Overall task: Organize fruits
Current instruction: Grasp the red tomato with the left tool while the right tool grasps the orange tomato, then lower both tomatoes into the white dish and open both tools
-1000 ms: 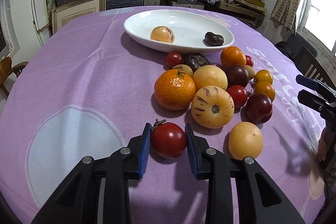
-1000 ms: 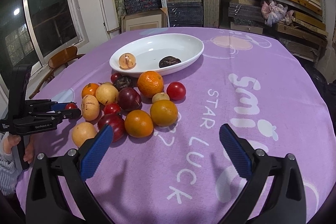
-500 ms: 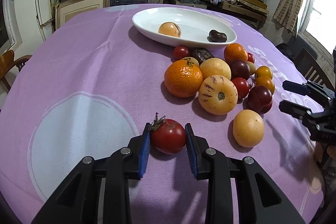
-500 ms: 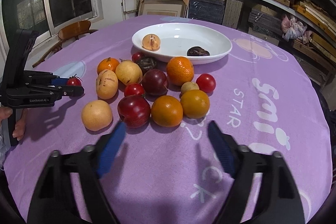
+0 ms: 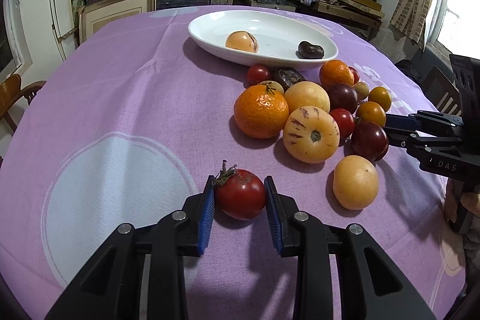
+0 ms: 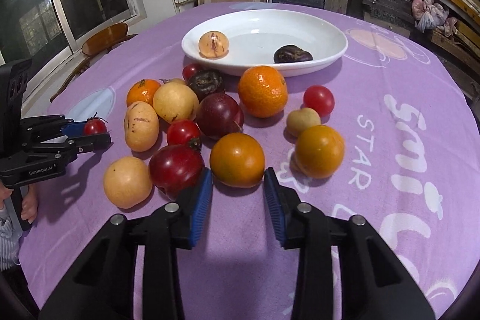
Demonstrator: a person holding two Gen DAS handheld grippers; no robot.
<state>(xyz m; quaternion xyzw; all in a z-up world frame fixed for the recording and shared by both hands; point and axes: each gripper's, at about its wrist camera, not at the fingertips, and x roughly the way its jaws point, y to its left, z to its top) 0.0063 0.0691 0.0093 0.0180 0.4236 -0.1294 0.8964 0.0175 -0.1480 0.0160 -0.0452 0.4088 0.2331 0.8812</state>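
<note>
So my right tongs (image 6: 238, 188) have just been closing, from wide open down to a narrow gap, and they now sit around the orange tomato (image 6: 237, 159) at the near edge of the pile. The blue pads look right at its sides, but I can't tell for sure they're pressing yet, so I'd call it caught, not lifted. The dark red plum (image 6: 175, 168) touches the left pad, which could get nudged.

Left tongs (image 5: 239, 195) haven't budged: clamped on the red tomato (image 5: 241, 194), which sits off by itself, near the fruit pile but apart from it. It looks low over the purple desk (image 5: 120, 98), can't say if it's resting on it.

The white dish (image 6: 330, 56) only has two fruits in it, so most of the sorting is ahead. Both tomatoes probably go there next.
</note>
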